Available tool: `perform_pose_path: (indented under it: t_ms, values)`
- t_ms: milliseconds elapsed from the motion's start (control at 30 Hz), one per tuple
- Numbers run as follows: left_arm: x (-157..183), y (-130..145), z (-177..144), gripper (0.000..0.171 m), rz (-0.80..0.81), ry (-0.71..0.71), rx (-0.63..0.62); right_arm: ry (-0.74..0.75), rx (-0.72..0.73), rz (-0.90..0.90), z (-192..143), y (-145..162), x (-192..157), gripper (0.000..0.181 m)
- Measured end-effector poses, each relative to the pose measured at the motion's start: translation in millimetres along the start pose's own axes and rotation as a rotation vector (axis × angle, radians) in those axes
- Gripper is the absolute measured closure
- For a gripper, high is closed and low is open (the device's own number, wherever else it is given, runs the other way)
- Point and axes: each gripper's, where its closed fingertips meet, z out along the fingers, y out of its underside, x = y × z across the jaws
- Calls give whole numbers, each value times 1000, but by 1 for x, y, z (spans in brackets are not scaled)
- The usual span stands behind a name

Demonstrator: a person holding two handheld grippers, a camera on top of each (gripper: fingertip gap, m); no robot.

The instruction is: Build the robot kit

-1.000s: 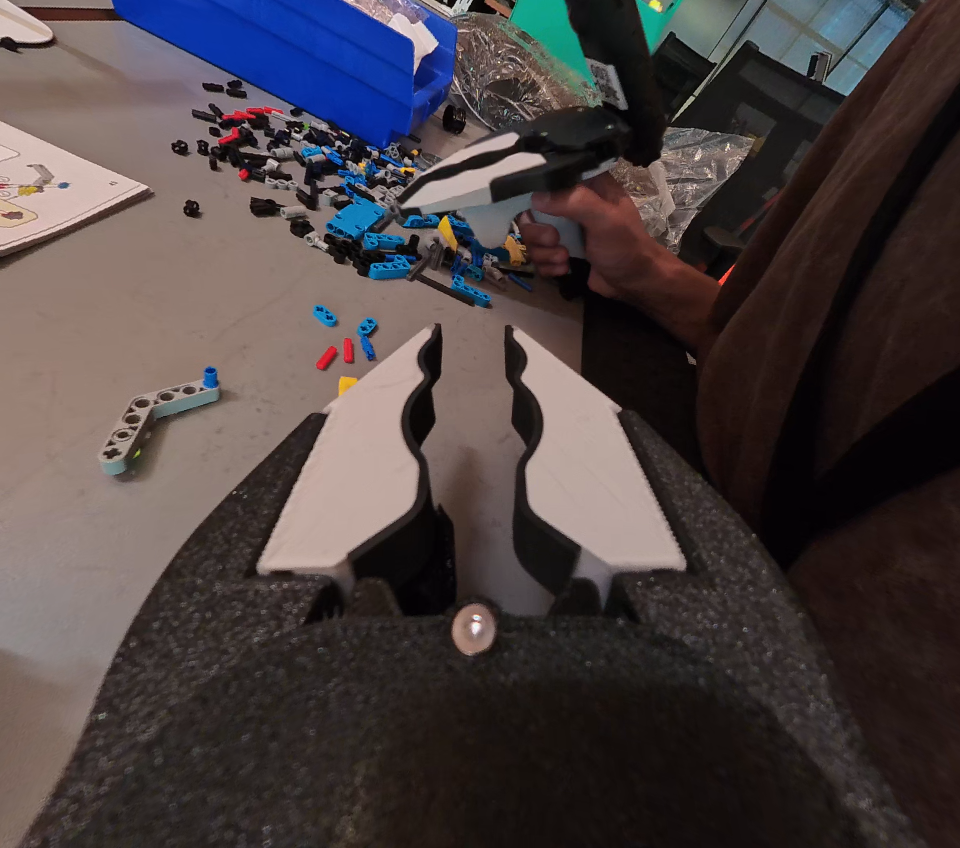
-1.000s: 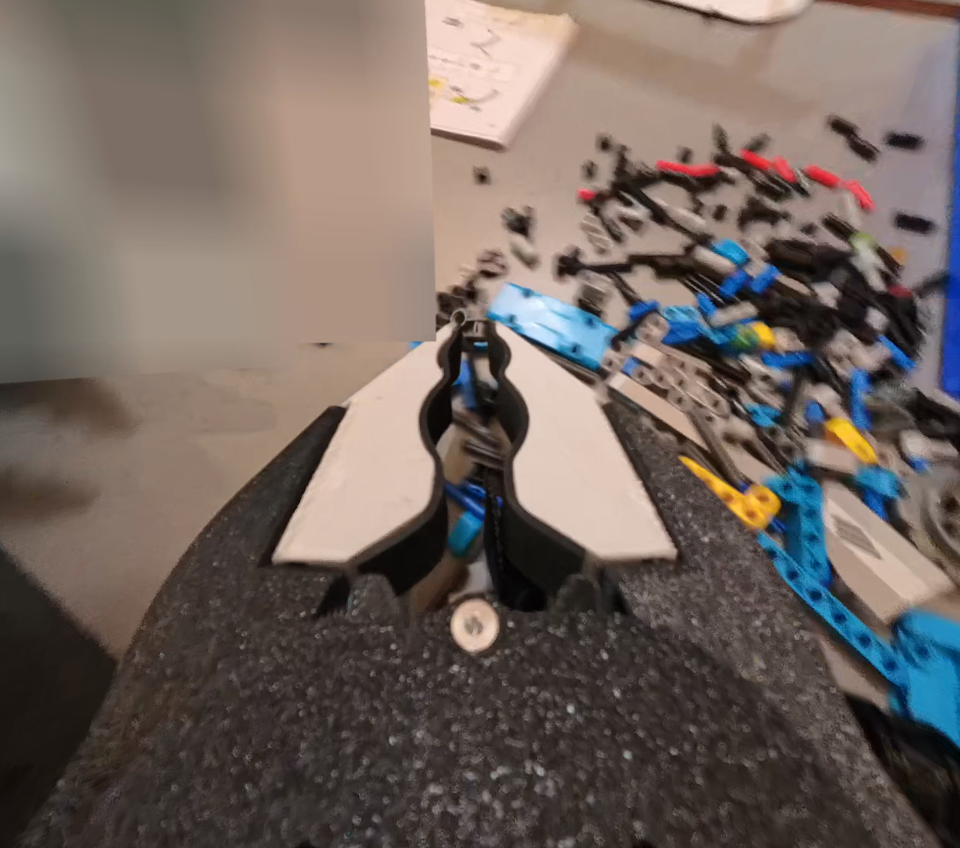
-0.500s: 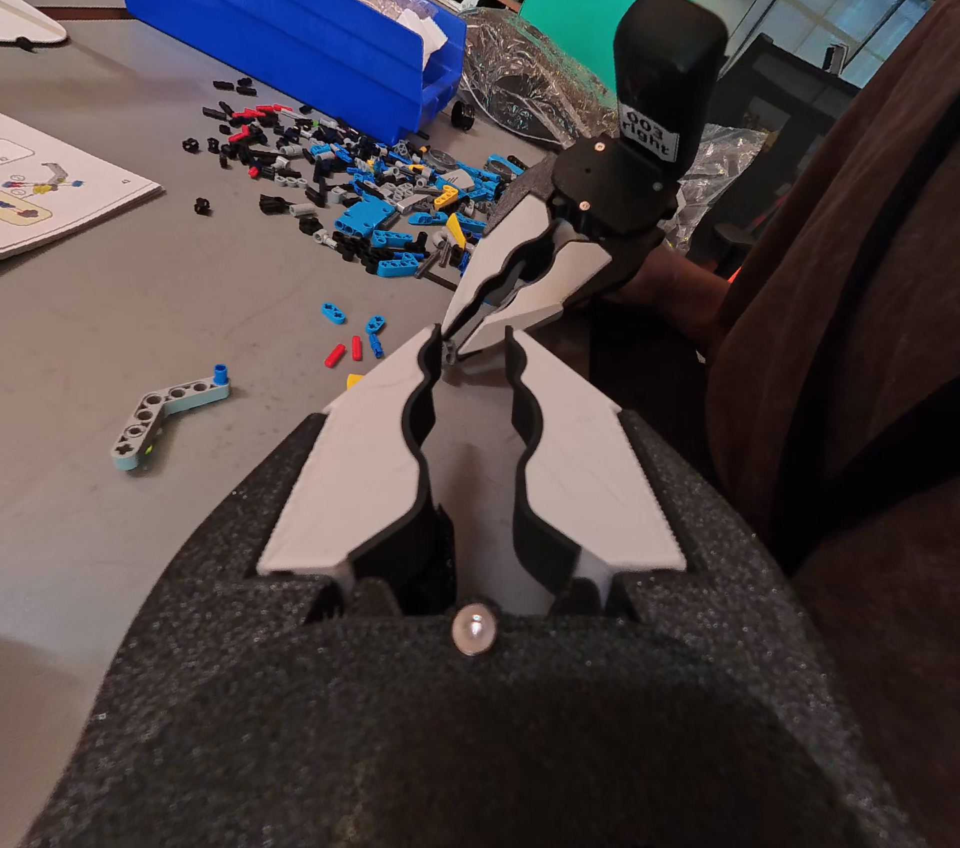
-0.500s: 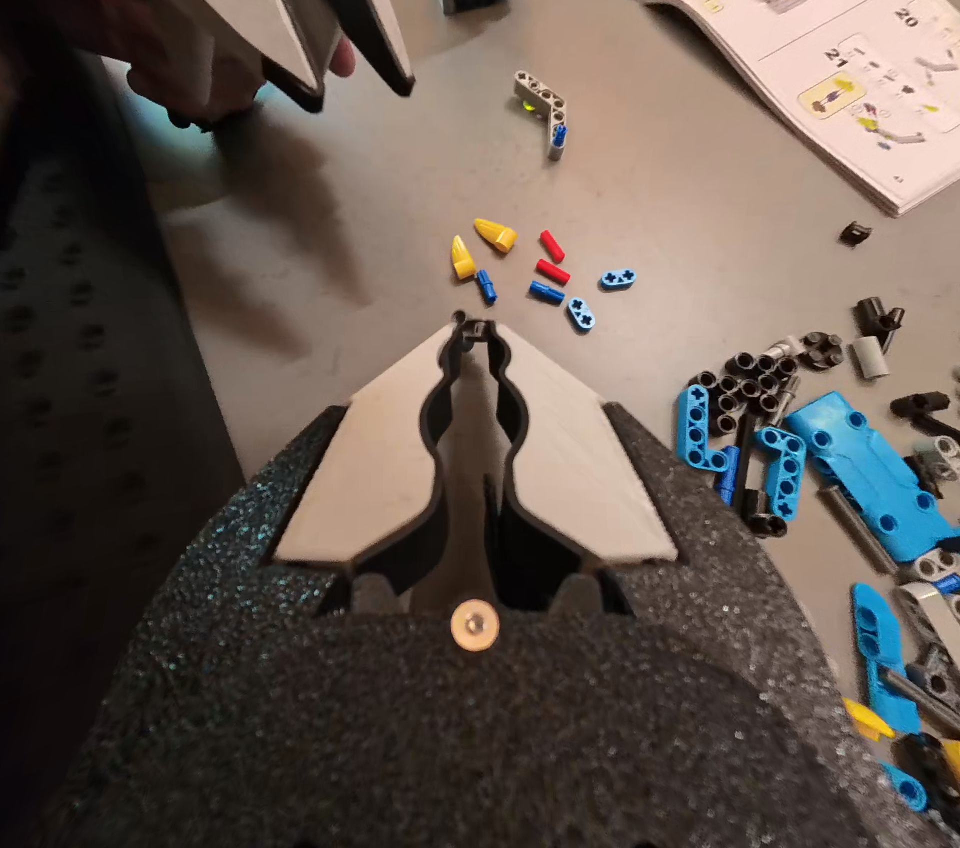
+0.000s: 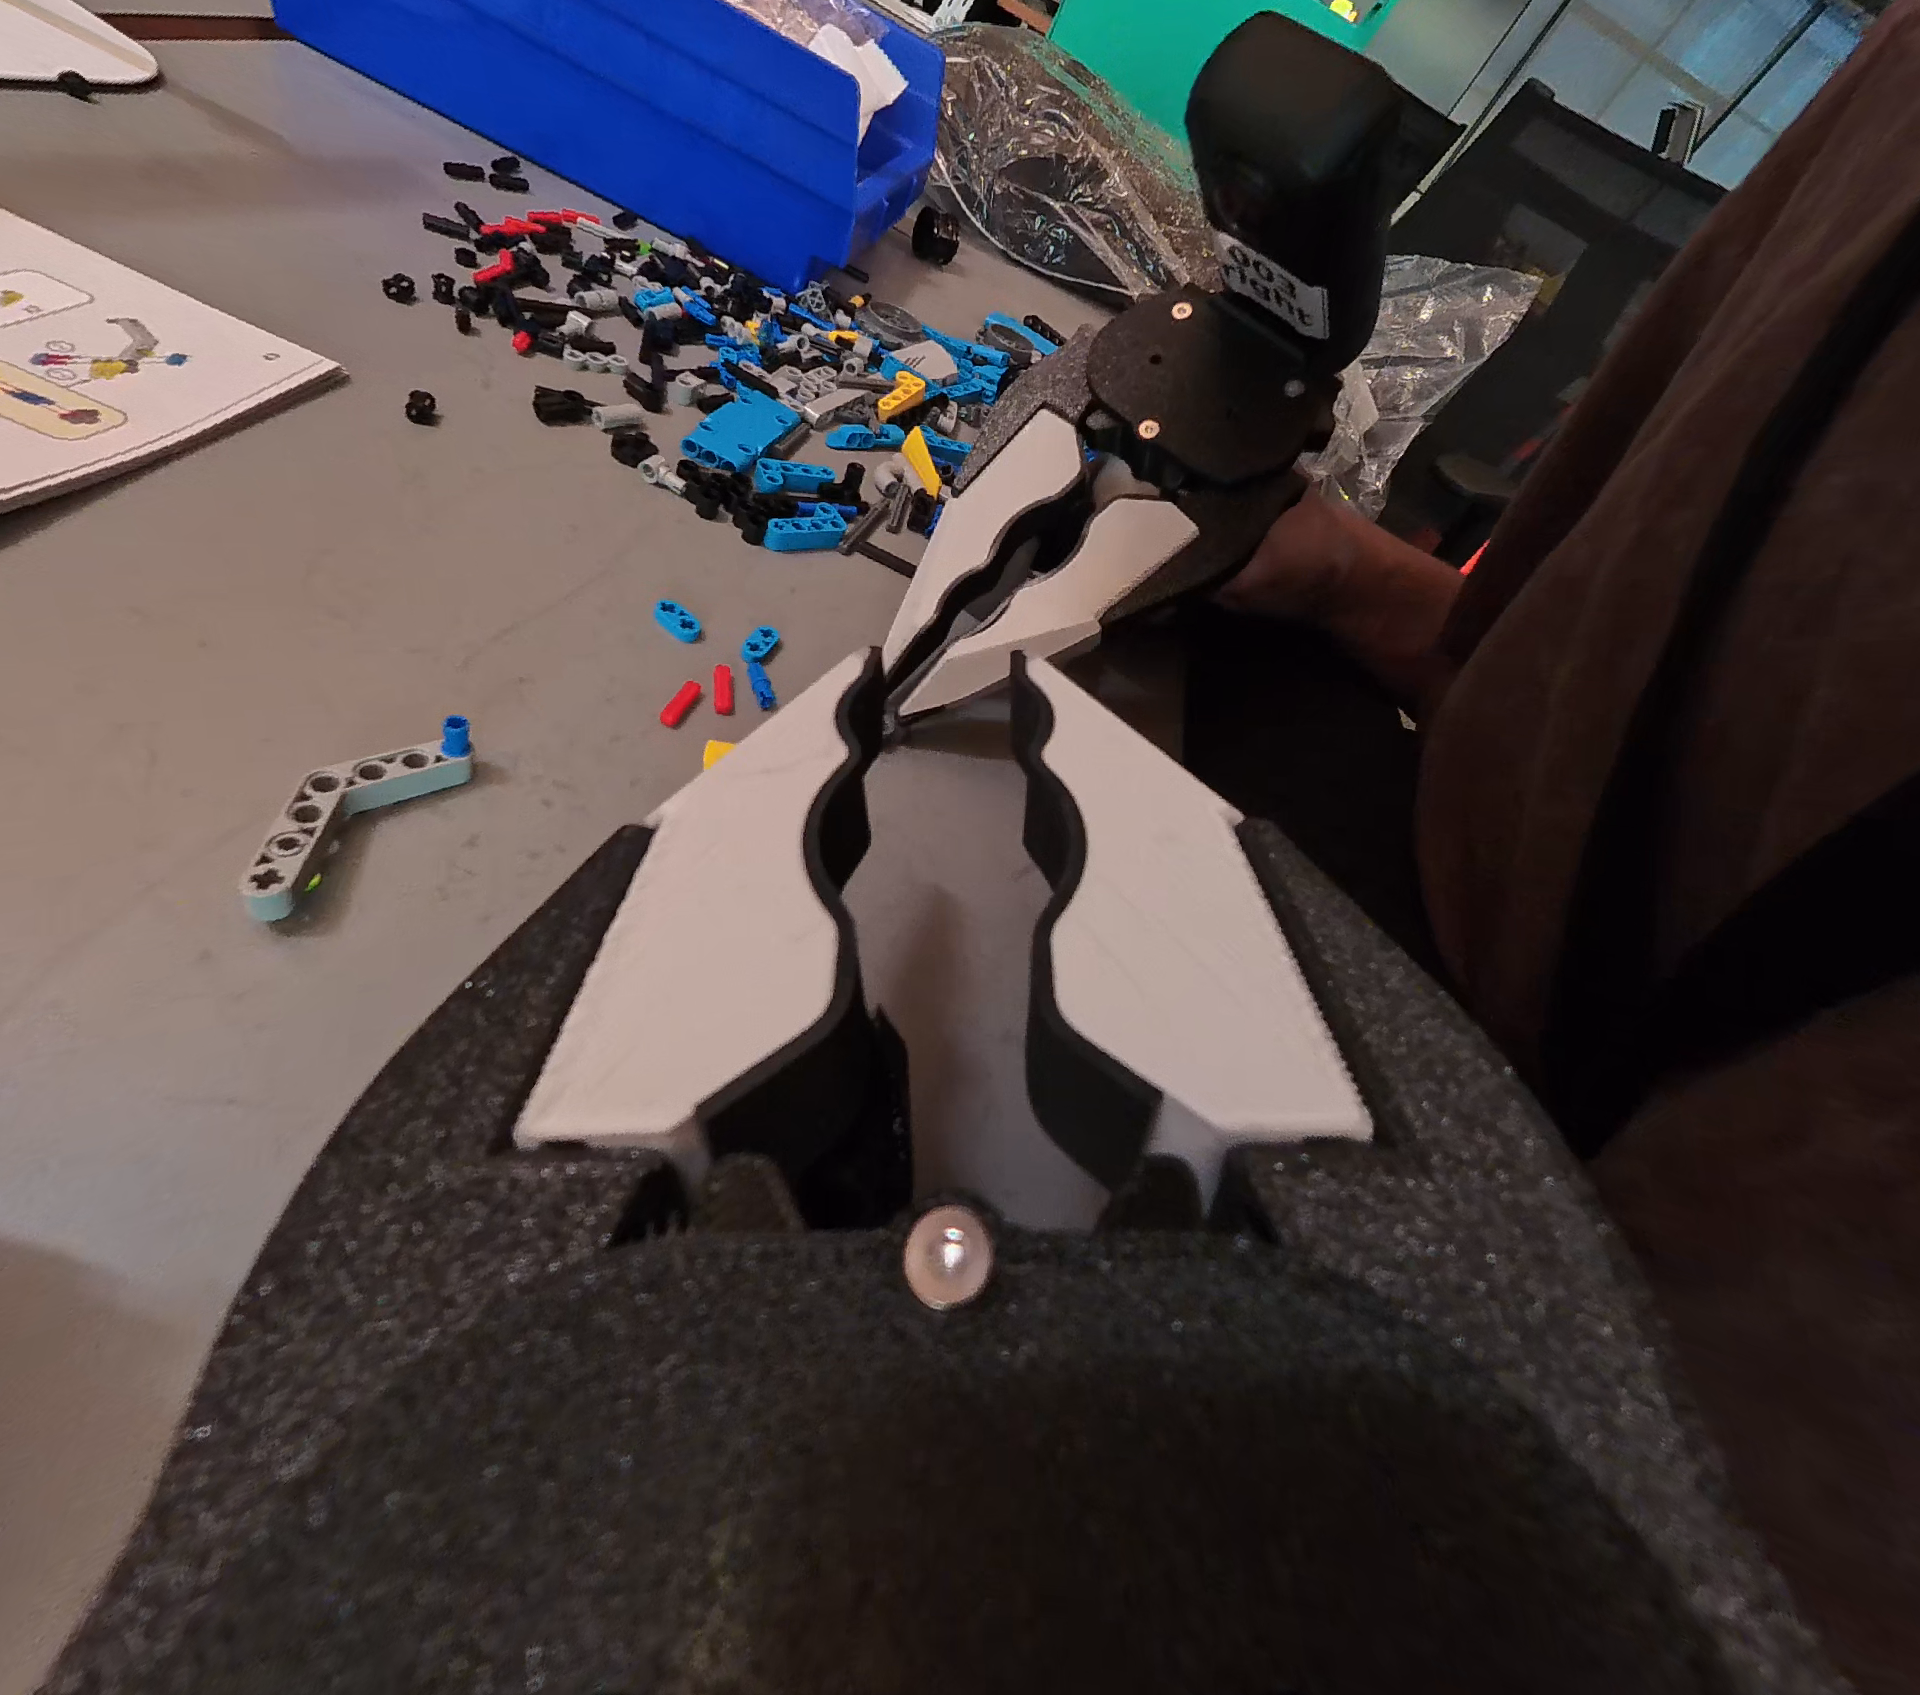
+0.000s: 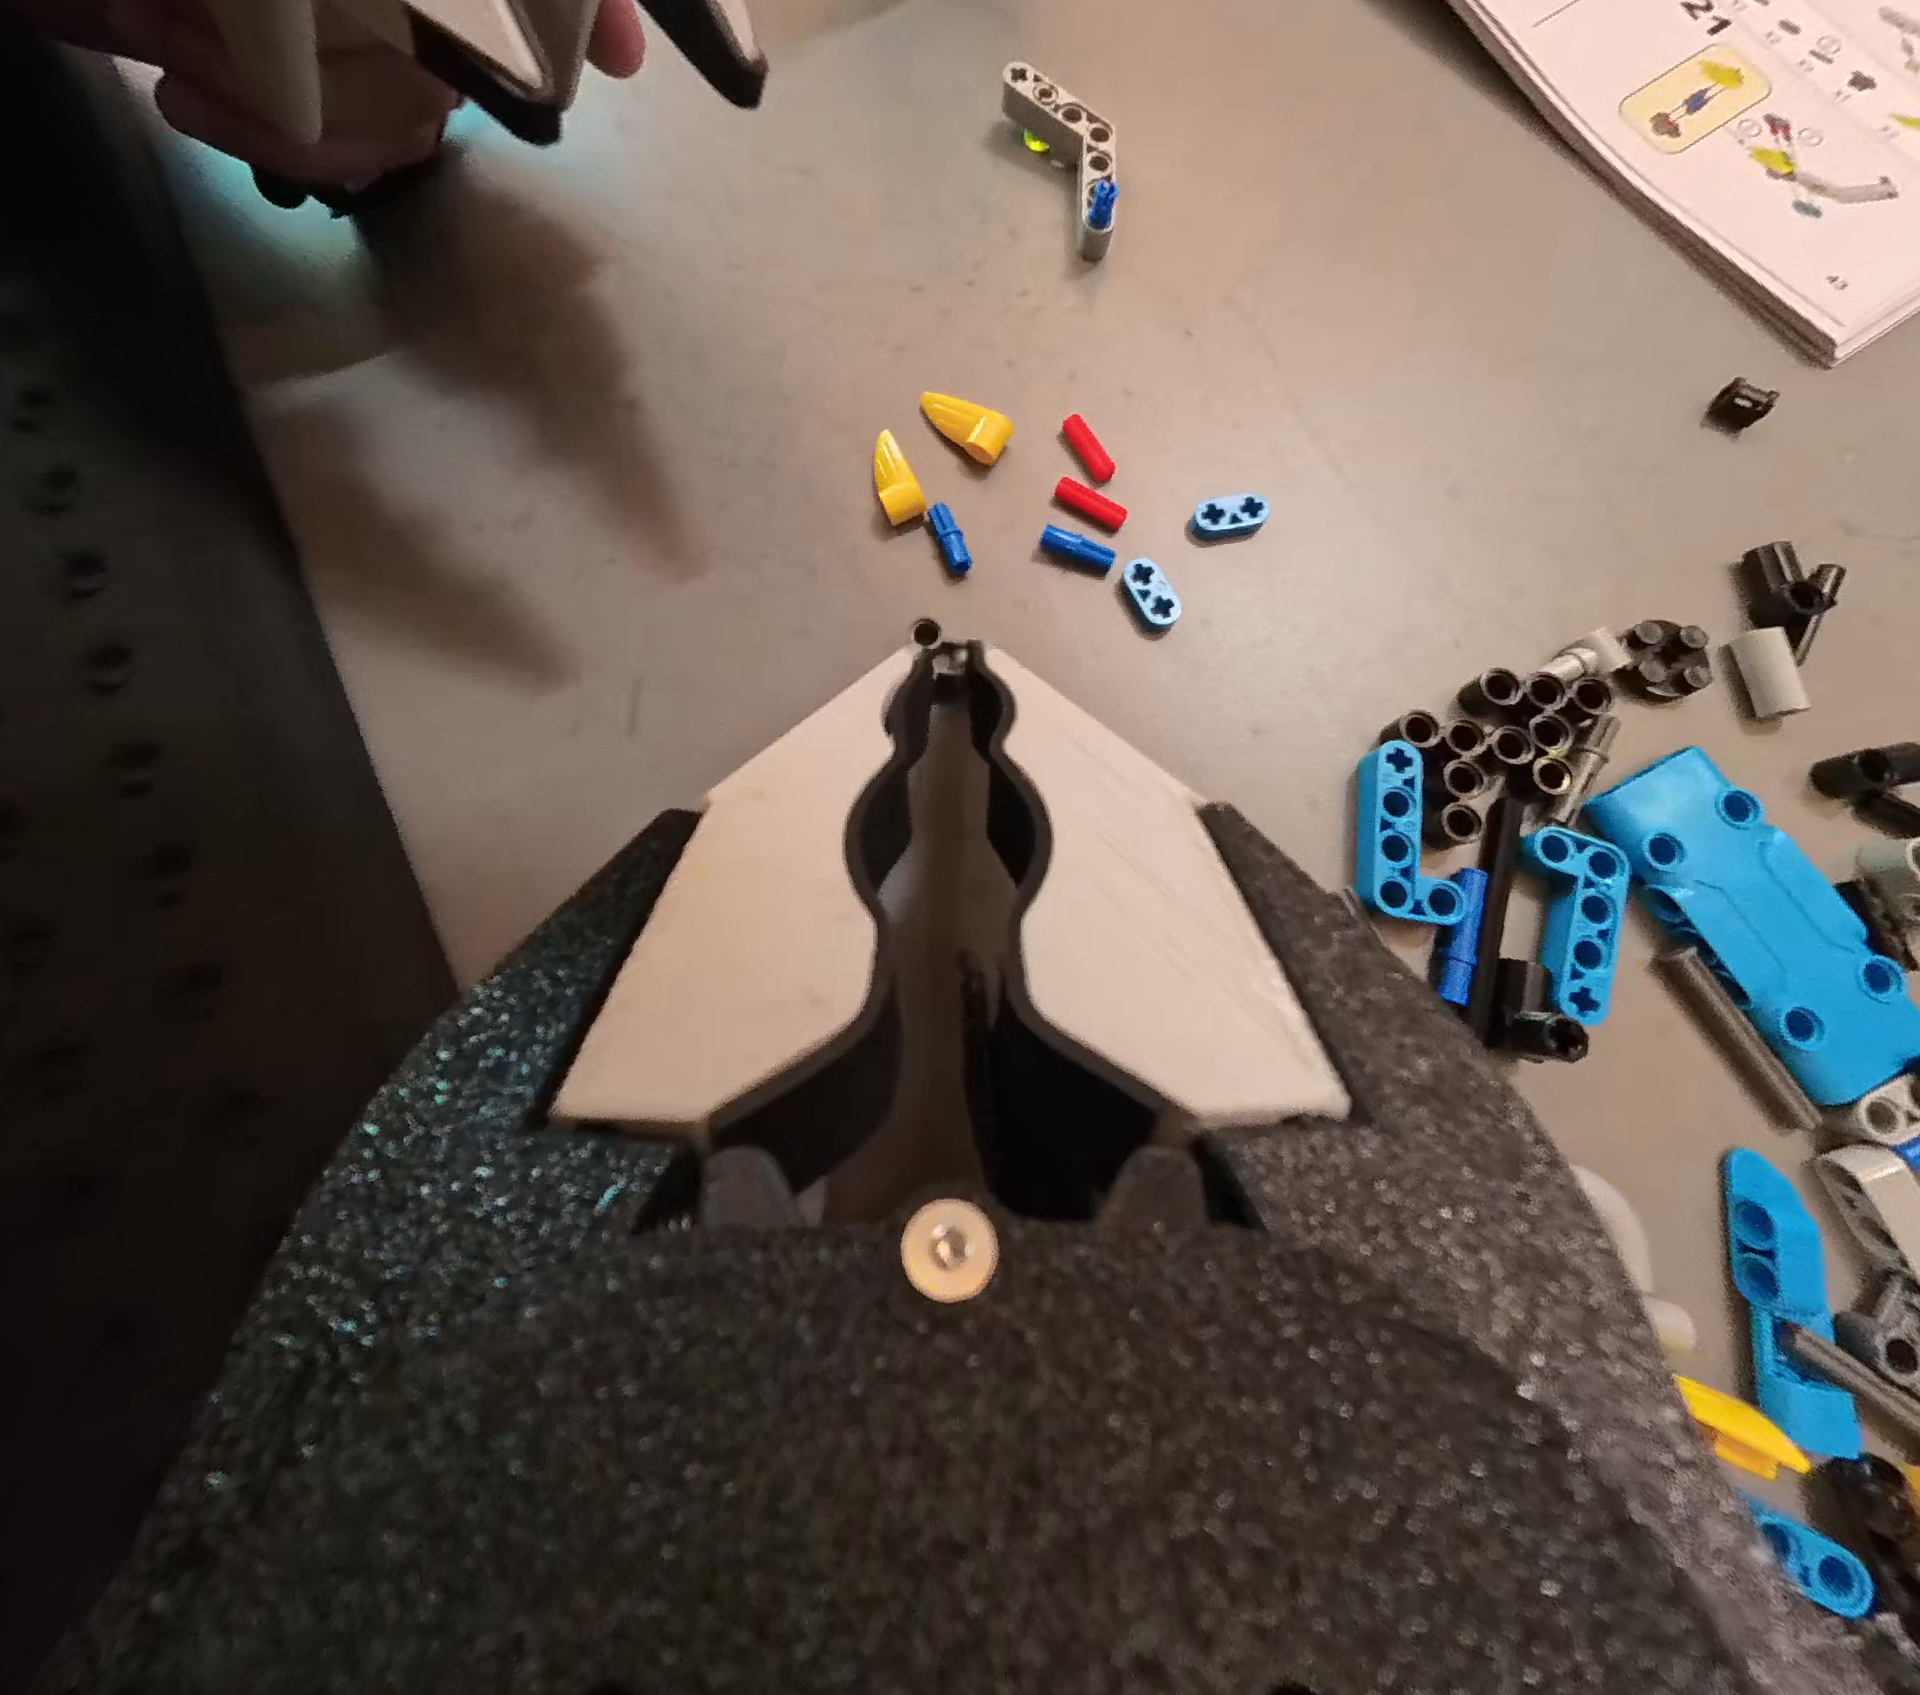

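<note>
The right gripper (image 6: 948, 658), closed on a small dark connector piece (image 6: 935, 643), light, rigid, pinched at one end, hovers over the grey tabletop (image 6: 727, 357) near the loose coloured pins (image 6: 1081, 492), while the left gripper (image 5: 940, 689) hangs open and empty.

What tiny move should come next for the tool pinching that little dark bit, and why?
Probably ease the right gripper down and open its fingers: it pinches a small dark piece just short of the loose group of yellow, red and blue parts on the grey table.
</note>
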Motion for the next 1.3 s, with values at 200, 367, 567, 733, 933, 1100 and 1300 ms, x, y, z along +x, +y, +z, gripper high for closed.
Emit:
perform_pose_path:
  t_ms: [200,367,567,733,933,1100,1300]
  values:
    - [-3,1,-2,148,-3,-16,4,5,42,5,-6,-6,0,169]
    - [-5,0,-7,148,27,-51,16,57,126,48,-19,-15,13,167]
    - [-4,-1,-10,148,81,-101,27,111,140,55,-23,-16,22,167]
    - [-8,1,-10,148,137,-164,16,149,130,52,-24,-15,26,167]
    - [-15,-1,-13,148,184,-241,19,183,126,54,-25,-14,31,167]
    - [-23,-2,-16,148,209,-307,19,205,105,42,-24,-12,32,167]
    - [-31,-4,-19,148,272,-388,15,154,83,13,-17,-10,22,157]
